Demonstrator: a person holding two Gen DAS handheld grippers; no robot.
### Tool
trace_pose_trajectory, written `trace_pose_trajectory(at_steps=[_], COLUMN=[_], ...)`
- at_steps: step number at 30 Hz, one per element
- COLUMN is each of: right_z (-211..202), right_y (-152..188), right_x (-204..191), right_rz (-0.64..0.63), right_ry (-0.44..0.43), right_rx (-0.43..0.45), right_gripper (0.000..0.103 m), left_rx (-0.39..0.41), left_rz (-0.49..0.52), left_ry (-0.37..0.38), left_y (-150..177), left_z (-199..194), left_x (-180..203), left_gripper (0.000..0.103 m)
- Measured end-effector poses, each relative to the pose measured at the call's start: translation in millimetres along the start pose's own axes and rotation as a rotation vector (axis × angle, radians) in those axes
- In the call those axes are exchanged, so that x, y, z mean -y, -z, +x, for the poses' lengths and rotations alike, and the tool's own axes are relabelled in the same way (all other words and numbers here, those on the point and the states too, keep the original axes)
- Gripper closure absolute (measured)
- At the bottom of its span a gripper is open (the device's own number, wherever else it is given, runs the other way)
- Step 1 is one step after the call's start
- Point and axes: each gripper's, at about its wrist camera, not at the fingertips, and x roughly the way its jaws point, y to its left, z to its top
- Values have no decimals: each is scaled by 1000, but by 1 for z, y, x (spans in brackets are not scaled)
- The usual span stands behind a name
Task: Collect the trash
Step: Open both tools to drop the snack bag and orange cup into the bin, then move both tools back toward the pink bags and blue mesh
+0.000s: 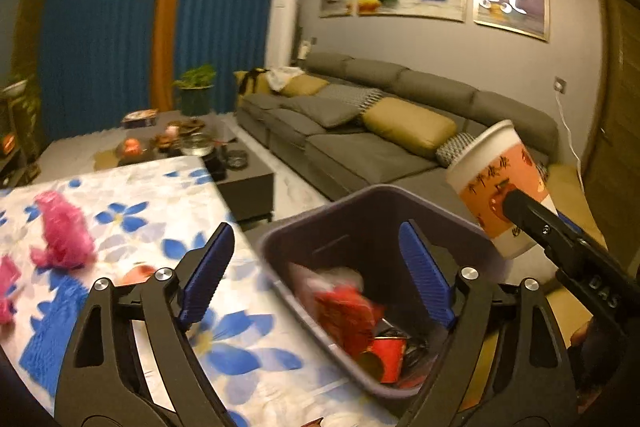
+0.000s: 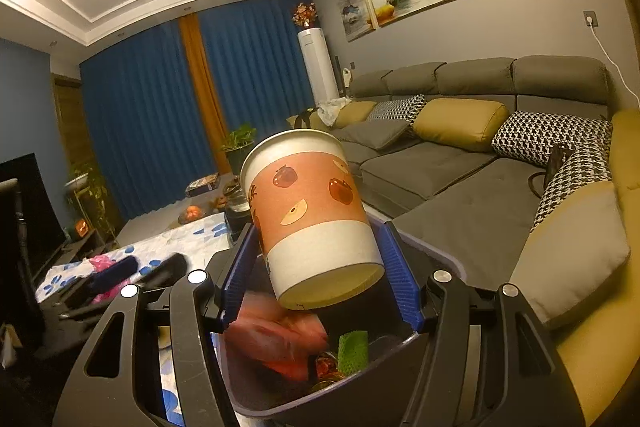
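The right gripper [image 2: 316, 263] has its jaws clamped on the white paper cup with an orange apple-print band [image 2: 308, 215], tilted, rim away from the jaws, directly above the dark purple plastic bin [image 2: 448, 255]. The left gripper [image 1: 320, 267], jaws wide and empty, hangs over the bin's table-side rim, above the red wrappers [image 1: 348, 311] inside

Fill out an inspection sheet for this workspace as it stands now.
Surface: table with blue-flowered cloth.
Job's things: paper cup tilted above the dark bin; red wrappers blurred inside the bin.
Clutter: pink bag on the cloth.
Grippers: left gripper open, empty, over the bin; right gripper shut on the cup.
Cables: white cable from a wall socket.
Surroundings: grey sofa, blue curtains, low coffee table.
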Motion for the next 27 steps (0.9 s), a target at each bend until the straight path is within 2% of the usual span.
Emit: trace_pose_trajectory(at_steps=[2,3,4,11,17,22,27], right_z=[5,8,10,-2,-14,-19,-18], right_y=[0,1,2,6,12,23,36], right_x=[-3,-4,-6,-12,-26,-50,-80], right_rz=[-7,-11,-15,-15,-33,-64,-97], right_ry=[-8,-7,-3,-1,-6,-43,-89], right_rx=[-12,-20,-19,-21,-23,-35,-66], right_gripper=[38,27,25,25,24,22,22], left_rx=[17,24,30,55,49,24,8], left_rz=[-21,-32,-43,-55,-81,-112,-137], left_ry=[-28,-48,-66,-191,-333,-422,-480], left_y=[2,2,4,16,35,48,63], left_z=[-11,-18,-25,-65,-98,-120,-141], left_x=[-9,-16,-22,-57,-102,-139,-165], left_gripper=[15,14,14,13,13,13,13])
